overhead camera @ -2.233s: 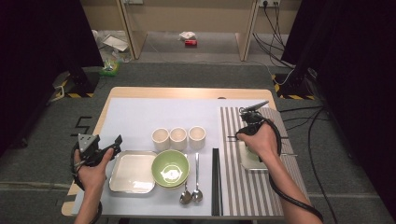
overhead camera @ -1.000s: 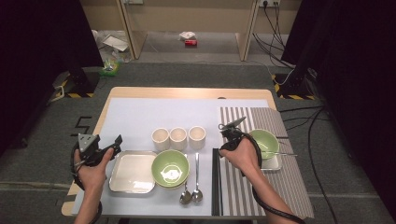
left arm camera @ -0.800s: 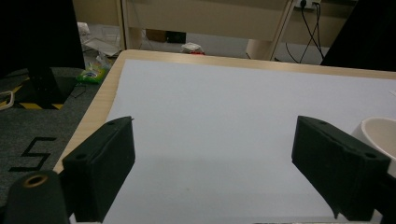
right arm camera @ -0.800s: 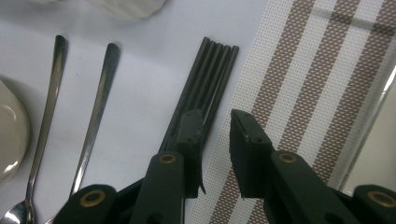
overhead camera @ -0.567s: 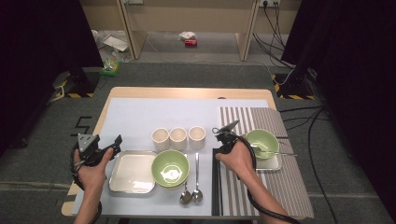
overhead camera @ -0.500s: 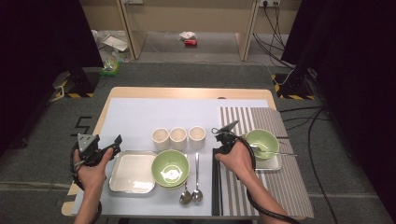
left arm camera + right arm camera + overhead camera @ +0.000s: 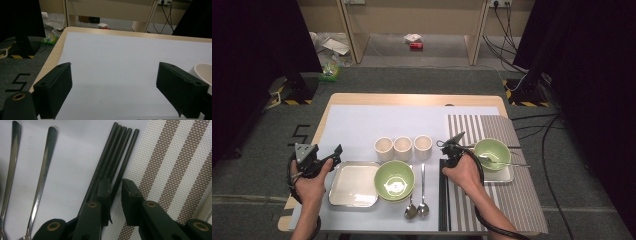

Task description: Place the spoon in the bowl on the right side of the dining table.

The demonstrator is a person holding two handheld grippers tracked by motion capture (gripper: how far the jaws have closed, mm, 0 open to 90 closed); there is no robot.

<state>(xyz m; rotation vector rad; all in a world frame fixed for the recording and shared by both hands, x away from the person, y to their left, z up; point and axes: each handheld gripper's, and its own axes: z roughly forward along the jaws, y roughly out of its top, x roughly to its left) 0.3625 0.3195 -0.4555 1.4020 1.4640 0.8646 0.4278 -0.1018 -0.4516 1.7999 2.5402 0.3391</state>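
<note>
Several black chopsticks lie side by side along the left edge of the striped mat. My right gripper points down at their far ends. Its jaws have just been closing and now stand narrowly apart, with the rightmost chopstick running between them; I see no pad pressing on it. At the table's left front edge my left gripper hovers wide open with nothing between its jaws, next to a white square plate.
A green bowl sits beside the plate, with two spoons to its right. Three cream cups stand in a row behind. A second green bowl rests on a small tray on the mat.
My right hand has left the green bowl on the mat's tray and moved left to the far ends of the chopsticks. The left hand has stayed put.
</note>
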